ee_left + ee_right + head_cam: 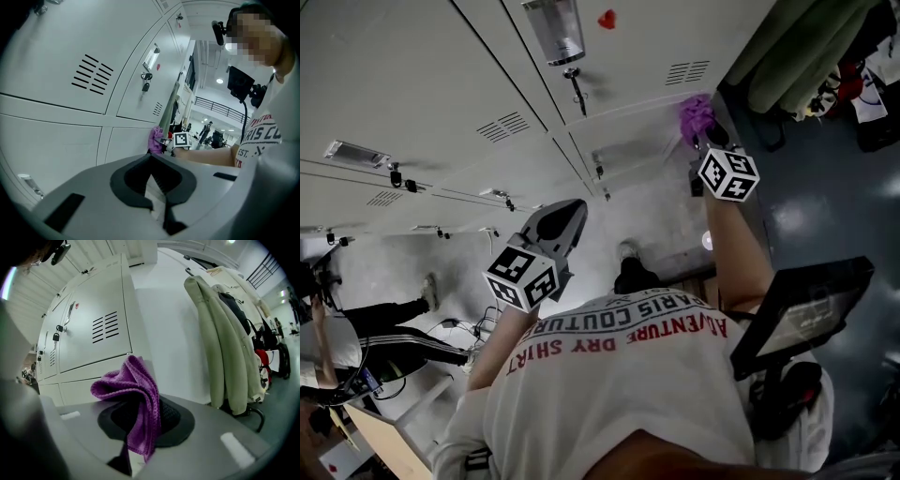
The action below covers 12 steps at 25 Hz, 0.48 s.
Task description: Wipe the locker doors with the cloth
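A crumpled purple cloth (135,401) hangs from my right gripper (140,427), whose jaws are shut on it. In the head view the cloth (696,114) is held up close to the right end of the pale grey locker doors (637,141); I cannot tell whether it touches them. My left gripper (567,217) points at the lower doors near the middle, shut and holding nothing. In the left gripper view, its jaws (158,199) meet in front of a vented door (70,61), and the cloth (155,139) shows beyond them.
Padlocks (574,82) and handles stick out from the doors. Coats (225,348) hang on a rack just past the lockers' end wall. A dark screen on a stand (806,305) is at my right side. A seated person (366,337) is at the left.
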### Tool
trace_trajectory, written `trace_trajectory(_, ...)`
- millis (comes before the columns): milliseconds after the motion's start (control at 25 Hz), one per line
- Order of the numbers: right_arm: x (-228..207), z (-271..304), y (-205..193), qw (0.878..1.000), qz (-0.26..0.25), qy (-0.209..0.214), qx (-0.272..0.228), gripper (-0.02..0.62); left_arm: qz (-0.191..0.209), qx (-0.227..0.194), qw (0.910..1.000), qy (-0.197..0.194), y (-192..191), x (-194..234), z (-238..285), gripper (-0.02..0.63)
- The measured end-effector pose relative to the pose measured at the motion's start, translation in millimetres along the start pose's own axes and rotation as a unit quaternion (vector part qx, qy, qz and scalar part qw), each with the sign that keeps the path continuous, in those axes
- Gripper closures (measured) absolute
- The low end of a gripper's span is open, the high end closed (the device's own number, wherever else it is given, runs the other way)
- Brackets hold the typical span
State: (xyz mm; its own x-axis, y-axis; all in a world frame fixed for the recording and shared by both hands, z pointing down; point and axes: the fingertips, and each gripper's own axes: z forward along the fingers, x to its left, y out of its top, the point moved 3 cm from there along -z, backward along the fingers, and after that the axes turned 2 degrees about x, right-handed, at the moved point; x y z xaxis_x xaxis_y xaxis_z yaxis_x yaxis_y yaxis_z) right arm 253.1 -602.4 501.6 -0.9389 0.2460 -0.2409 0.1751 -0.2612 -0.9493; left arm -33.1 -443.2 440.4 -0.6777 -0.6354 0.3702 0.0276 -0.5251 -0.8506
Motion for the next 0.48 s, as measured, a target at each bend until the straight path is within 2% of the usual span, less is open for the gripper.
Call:
trace_trajectory(280, 14.6, -10.3, -4.7, 1.000, 0.012, 0.004, -0.005, 0.525, -0.005, -0.007, 0.9999, 0.008, -1.9, 3.7, -7.5, 0.604)
trace_trajectory(480, 69.8, -25.4, -22.9, 0.998, 0.022, 0.056, 0.000, 0.524, -0.013, -0.012, 0.9997, 0.019, -6.8, 14.8, -19.2, 0.604)
